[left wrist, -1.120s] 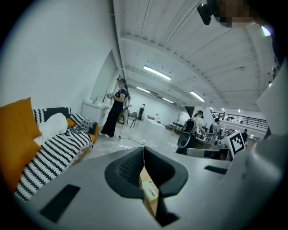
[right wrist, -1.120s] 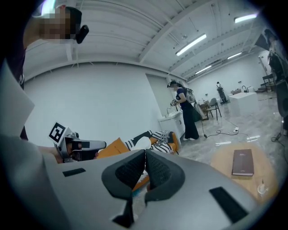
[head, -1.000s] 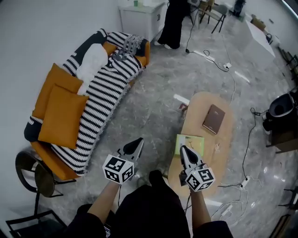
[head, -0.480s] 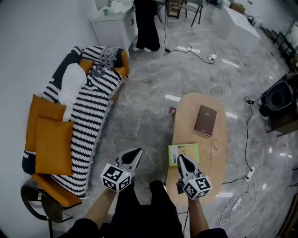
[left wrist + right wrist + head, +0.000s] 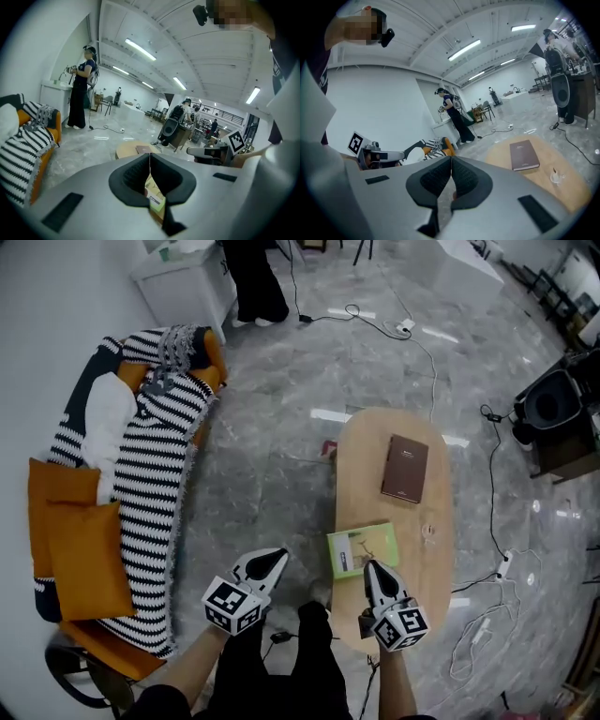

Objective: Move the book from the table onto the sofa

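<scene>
Head view
- Oval wooden table (image 5: pixel 370 451) on the grey marble floor, right of centre
- Brown book (image 5: pixel 405 468) lies flat on the table's far half, closed, well apart from both claws
- Green booklet (image 5: pixel 362 549) lies on the near half, at the table's left edge
- Small clear object (image 5: pixel 428 532) sits on the table to the right of the booklet; too small to tell what it is
- Left gripper (image 5: pixel 278 554) hangs over bare floor between sofa and table, tip closed to a point
- Right gripper (image 5: pixel 369 566) hangs over the near end of the table, its tip just beside the booklet's near edge, closed to a point
- Sofa (image 5: pixel 150 474) along the left wall, under a black-and-white striped blanket; orange cushions (image 5: pixel 84 554) at the near end, a white cushion (image 5: pixel 105 423) further along
- A person (image 5: pixel 251 277) stands at the top by a white cabinet (image 5: pixel 183 282); cables (image 5: pixel 412 334) trail over the floor

Left gripper view
- Jaws pressed together, nothing pinched
- The booklet shows below, through the gap behind the pads
- Table and brown book lie beyond, the sofa at the left edge

Right gripper view
- Jaws pressed together, nothing between them
- Brown book lies ahead to the right on the table, untouched
- Sofa in the background to the left
</scene>
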`<state>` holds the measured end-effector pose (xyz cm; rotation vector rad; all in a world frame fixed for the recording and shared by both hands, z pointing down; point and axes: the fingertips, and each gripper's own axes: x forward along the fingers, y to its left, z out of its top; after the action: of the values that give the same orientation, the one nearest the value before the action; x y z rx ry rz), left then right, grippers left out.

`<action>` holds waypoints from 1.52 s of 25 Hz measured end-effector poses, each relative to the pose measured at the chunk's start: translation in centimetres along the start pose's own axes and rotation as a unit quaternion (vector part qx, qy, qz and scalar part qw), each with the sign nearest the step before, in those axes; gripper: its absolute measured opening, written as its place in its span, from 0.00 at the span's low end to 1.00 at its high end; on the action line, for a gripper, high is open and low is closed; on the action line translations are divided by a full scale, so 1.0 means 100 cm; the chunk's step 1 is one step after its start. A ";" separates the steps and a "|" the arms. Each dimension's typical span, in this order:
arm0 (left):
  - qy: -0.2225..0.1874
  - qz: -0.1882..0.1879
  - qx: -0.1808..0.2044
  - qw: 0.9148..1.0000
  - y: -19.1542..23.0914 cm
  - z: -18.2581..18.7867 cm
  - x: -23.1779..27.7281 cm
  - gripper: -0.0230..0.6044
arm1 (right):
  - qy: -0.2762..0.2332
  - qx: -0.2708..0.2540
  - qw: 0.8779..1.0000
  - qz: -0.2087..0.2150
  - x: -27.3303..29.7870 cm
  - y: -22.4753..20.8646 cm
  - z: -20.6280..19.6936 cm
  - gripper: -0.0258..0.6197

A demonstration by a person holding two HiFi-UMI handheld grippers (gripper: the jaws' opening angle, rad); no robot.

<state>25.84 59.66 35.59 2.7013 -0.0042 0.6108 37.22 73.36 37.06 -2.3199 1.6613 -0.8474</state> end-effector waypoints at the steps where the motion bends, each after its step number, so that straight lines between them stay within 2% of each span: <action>1: 0.003 -0.003 -0.006 1.000 0.004 -0.008 0.010 0.06 | 0.003 0.002 1.000 -0.004 0.005 -0.009 -0.006 0.08; 7: 0.018 -0.028 -0.062 0.998 0.028 -0.065 0.072 0.06 | 0.013 0.003 1.000 -0.020 0.032 -0.066 -0.044 0.08; 11: 0.019 -0.055 -0.131 0.990 0.046 -0.106 0.110 0.06 | 0.028 0.012 0.999 -0.033 0.051 -0.107 -0.077 0.08; 15: 0.035 -0.076 -0.180 0.980 0.064 -0.153 0.145 0.06 | 0.053 0.012 0.998 -0.041 0.067 -0.142 -0.108 0.08; 20: 0.060 -0.115 -0.245 0.961 0.073 -0.215 0.179 0.07 | 0.111 0.027 0.992 -0.052 0.078 -0.197 -0.155 0.09; 23: 0.083 -0.127 -0.260 0.953 0.078 -0.249 0.195 0.11 | 0.160 0.024 0.985 -0.059 0.080 -0.235 -0.180 0.21; 26: 0.093 -0.136 -0.274 0.948 0.083 -0.275 0.208 0.14 | 0.209 0.004 0.976 -0.064 0.079 -0.269 -0.202 0.28; 29: 0.095 -0.156 -0.300 0.936 0.083 -0.295 0.221 0.17 | 0.250 -0.003 0.966 -0.064 0.082 -0.297 -0.218 0.43; 32: 0.104 -0.178 -0.326 0.923 0.078 -0.311 0.231 0.26 | 0.274 0.004 0.960 -0.057 0.087 -0.311 -0.228 0.45; 38: 0.114 -0.206 -0.380 0.895 0.072 -0.337 0.247 0.33 | 0.285 0.006 0.957 -0.045 0.090 -0.311 -0.242 0.46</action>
<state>33.63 66.81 76.66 1.7869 0.3154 0.6194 51.68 81.15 73.96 -2.2879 1.7290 -1.6666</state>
